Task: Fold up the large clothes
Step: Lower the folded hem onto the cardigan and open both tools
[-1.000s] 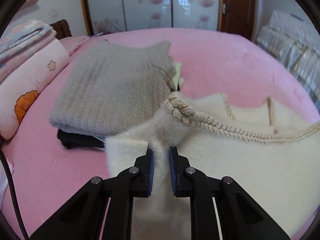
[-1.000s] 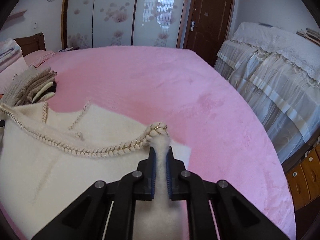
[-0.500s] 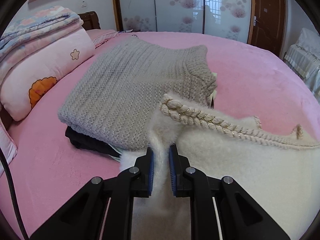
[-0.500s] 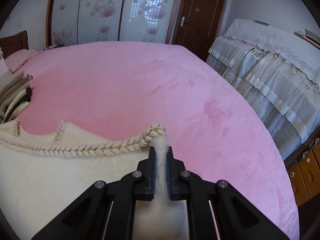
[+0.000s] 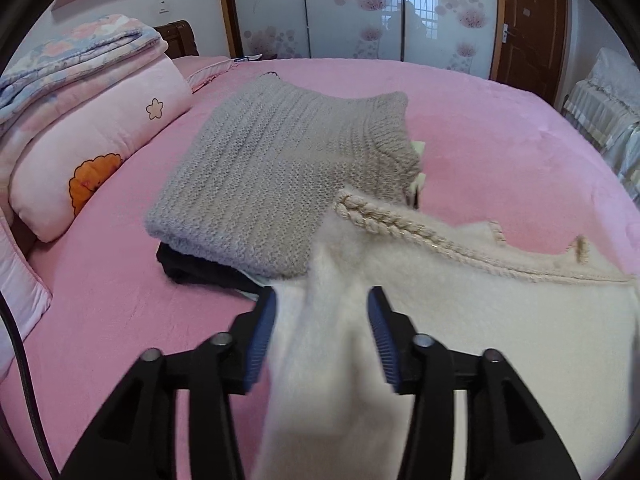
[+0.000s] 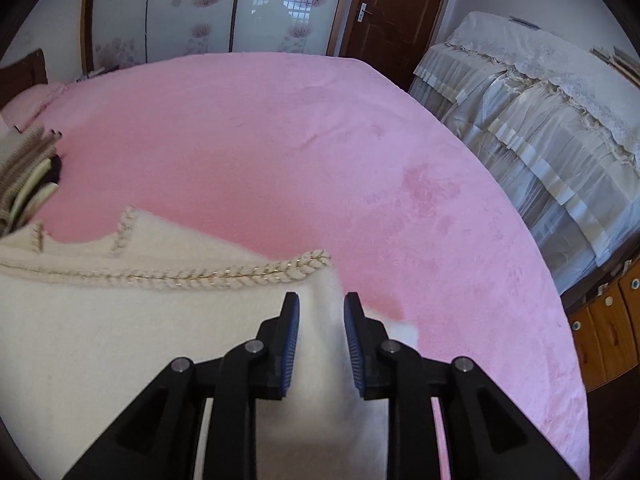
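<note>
A fluffy cream garment (image 5: pixel 500 320) with a braided gold-flecked trim (image 5: pixel 384 220) lies folded on the pink bed (image 5: pixel 500 152). My left gripper (image 5: pixel 322 320) is opening over its left corner; the blue pads stand apart and a ridge of cream cloth still rises between them, loose. In the right wrist view the same cream garment (image 6: pixel 120 340) shows its braided trim (image 6: pixel 256 272) ending at the right corner. My right gripper (image 6: pixel 318 320) is opening there too, with cloth between the pads and not pinched.
A folded grey knit sweater (image 5: pixel 280 168) tops a pile with a dark garment (image 5: pixel 192 268), just left of the cream one. Pink pillows and a folded quilt (image 5: pixel 72 64) lie at far left. A lace-covered piece of furniture (image 6: pixel 540 112) stands right of the bed.
Both grippers were shut on the garment's top corners and carried them forward and down onto the bed. Now both have parted their jaws and the cloth lies released.
</note>
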Demonstrator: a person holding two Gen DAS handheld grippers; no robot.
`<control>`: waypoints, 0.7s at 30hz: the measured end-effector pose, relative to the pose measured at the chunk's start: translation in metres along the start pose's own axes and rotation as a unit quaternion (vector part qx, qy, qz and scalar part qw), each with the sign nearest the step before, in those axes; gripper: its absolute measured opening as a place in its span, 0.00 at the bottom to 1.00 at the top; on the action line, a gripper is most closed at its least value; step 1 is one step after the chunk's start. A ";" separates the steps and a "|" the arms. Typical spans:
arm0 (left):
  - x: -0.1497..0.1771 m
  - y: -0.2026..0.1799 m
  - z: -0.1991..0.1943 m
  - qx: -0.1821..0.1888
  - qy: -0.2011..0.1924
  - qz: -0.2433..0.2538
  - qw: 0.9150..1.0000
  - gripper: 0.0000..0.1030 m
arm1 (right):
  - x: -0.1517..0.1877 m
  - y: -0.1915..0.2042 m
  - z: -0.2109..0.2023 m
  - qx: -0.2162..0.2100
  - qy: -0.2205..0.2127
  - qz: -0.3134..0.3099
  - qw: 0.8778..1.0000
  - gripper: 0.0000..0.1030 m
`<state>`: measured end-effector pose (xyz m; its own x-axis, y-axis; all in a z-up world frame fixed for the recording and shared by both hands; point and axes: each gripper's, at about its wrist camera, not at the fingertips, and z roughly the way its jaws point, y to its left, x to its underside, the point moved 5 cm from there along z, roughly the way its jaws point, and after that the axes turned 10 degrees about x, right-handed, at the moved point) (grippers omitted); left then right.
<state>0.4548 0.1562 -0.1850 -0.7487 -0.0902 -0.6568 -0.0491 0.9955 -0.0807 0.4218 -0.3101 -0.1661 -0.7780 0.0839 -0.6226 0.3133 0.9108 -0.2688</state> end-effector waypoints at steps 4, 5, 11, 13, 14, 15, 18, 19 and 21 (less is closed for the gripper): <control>0.013 -0.018 -0.037 0.040 0.011 0.002 0.999 0.55 | 0.019 0.012 -0.050 -0.052 -0.005 0.001 0.999 0.23; 0.017 -0.024 -0.047 0.049 0.014 0.001 0.999 0.56 | 0.026 0.017 -0.063 -0.063 -0.007 -0.003 0.998 0.23; 0.047 -0.068 -0.094 0.103 0.027 -0.009 0.994 0.64 | 0.074 0.048 -0.126 -0.130 -0.019 -0.019 0.991 0.23; 0.063 -0.086 -0.104 0.109 0.023 -0.004 0.994 0.69 | 0.091 0.060 -0.144 -0.130 -0.039 -0.031 0.990 0.23; 0.073 -0.094 -0.108 0.111 0.020 -0.001 0.994 0.69 | 0.099 0.065 -0.151 -0.126 -0.050 -0.040 0.990 0.23; 0.081 -0.101 -0.110 0.114 0.019 0.002 0.993 0.69 | 0.104 0.070 -0.155 -0.123 -0.058 -0.046 0.990 0.23; 0.108 -0.115 -0.108 0.116 0.020 0.000 0.993 0.69 | 0.126 0.081 -0.158 -0.124 -0.058 -0.053 0.989 0.23; 0.117 -0.117 -0.104 0.113 0.022 -0.007 0.993 0.69 | 0.133 0.082 -0.155 -0.124 -0.051 -0.053 0.990 0.23; 0.133 -0.117 -0.094 0.114 0.026 -0.022 0.993 0.69 | 0.143 0.080 -0.146 -0.121 -0.038 -0.049 0.991 0.23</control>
<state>0.2992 0.0308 -0.1924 -0.7827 -0.1250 -0.6097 0.0652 0.9578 -0.2801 0.2559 -0.1658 -0.1696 -0.7516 -0.0322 -0.6588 0.0913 0.9841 -0.1522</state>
